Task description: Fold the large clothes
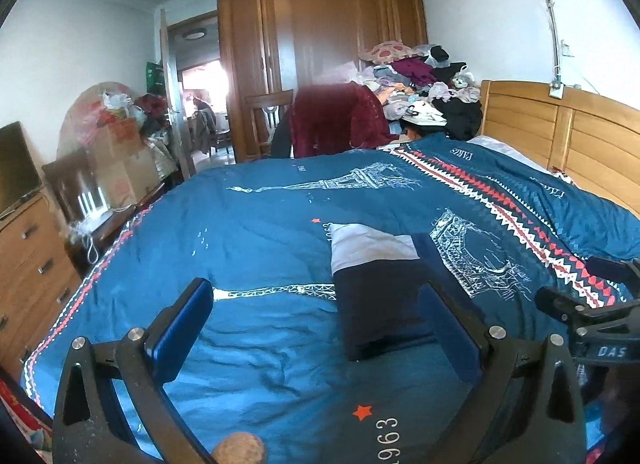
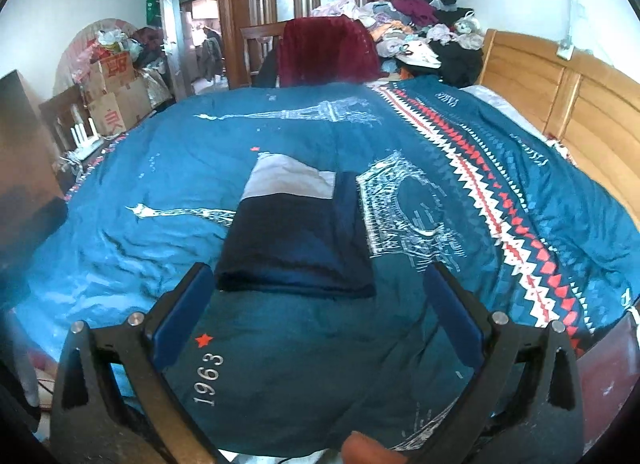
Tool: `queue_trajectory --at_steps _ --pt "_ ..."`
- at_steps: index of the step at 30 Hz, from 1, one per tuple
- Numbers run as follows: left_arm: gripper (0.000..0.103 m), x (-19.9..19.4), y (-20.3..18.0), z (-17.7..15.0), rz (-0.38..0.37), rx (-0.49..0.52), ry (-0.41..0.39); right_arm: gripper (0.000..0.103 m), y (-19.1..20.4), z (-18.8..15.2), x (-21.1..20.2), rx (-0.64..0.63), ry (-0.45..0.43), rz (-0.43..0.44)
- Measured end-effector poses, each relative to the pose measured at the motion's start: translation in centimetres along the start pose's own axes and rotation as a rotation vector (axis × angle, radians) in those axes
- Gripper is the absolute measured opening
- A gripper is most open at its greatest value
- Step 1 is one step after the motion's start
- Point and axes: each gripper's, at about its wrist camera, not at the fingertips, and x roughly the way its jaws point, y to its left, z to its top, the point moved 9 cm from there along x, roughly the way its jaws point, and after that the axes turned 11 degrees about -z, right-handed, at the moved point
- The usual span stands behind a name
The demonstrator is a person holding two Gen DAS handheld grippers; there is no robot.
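Observation:
A folded garment, dark navy with a pale grey band at its far end, lies flat on the blue bedspread. My left gripper hovers open above the bed, its fingers wide apart, with the garment's near end just inside the right finger. My right gripper is open too, held just short of the garment's near folded edge, nothing between its fingers. In the left wrist view, part of the right gripper shows at the right edge.
A wooden headboard runs along the right. A heap of clothes and a chair with a maroon cloth stand behind the bed. Drawers and boxes line the left.

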Motion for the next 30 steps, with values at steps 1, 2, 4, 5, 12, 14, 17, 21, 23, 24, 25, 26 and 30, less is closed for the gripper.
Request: queue_trajectory --at_steps 1,2,4,5,12,14,17,21,23,24,25,26,30 --pt "0.103 0.0 0.0 0.0 -0.001 0.0 -0.001 0.103 0.0 0.0 0.0 0.0 0.002 -0.009" --pt "0.103 0.0 -0.1 0.1 -0.003 0.001 -0.001 0.103 -0.1 0.0 0.0 0.001 0.005 -0.009" --pt "0.103 -0.1 -0.2 0.0 -0.006 0.003 -0.001 0.103 0.0 0.0 0.0 0.009 0.009 0.006" --pt "0.103 0.0 -0.4 0.0 -0.009 0.003 0.002 0.103 0.0 0.0 0.0 0.014 0.01 0.015" --pt "0.103 0.0 -0.7 -0.2 -0.022 0.004 0.01 0.103 0.2 -0.1 0.0 0.009 0.01 0.037" --pt "0.103 0.0 -0.6 -0.1 -0.024 0.004 0.011 0.103 0.3 -0.1 0.0 0.01 0.014 0.041" --pt "0.103 0.1 -0.7 -0.2 -0.024 0.006 0.012 0.103 0.4 -0.1 0.0 0.013 0.012 0.045" --pt "0.103 0.1 -0.7 -0.1 -0.028 0.002 0.013 0.103 0.3 -0.1 0.0 0.018 0.017 0.057" --pt "0.103 0.1 -0.7 -0.1 -0.03 0.0 0.011 0.103 0.3 0.0 -0.2 0.012 0.006 0.052" --pt "0.103 0.0 -0.6 -0.1 -0.028 0.0 0.011 0.103 0.2 0.4 -0.6 0.005 -0.019 0.039" --pt "0.103 -0.1 -0.6 -0.1 -0.027 -0.001 0.009 0.103 0.1 0.7 -1.2 0.0 -0.055 0.024" --pt "0.103 -0.2 -0.5 -0.1 -0.029 -0.003 0.004 0.103 -0.1 1.3 -2.3 0.0 -0.112 0.006" --pt "0.103 -0.4 -0.4 0.0 -0.03 -0.002 -0.009 0.103 0.0 2.8 -5.0 0.01 -0.247 -0.009"
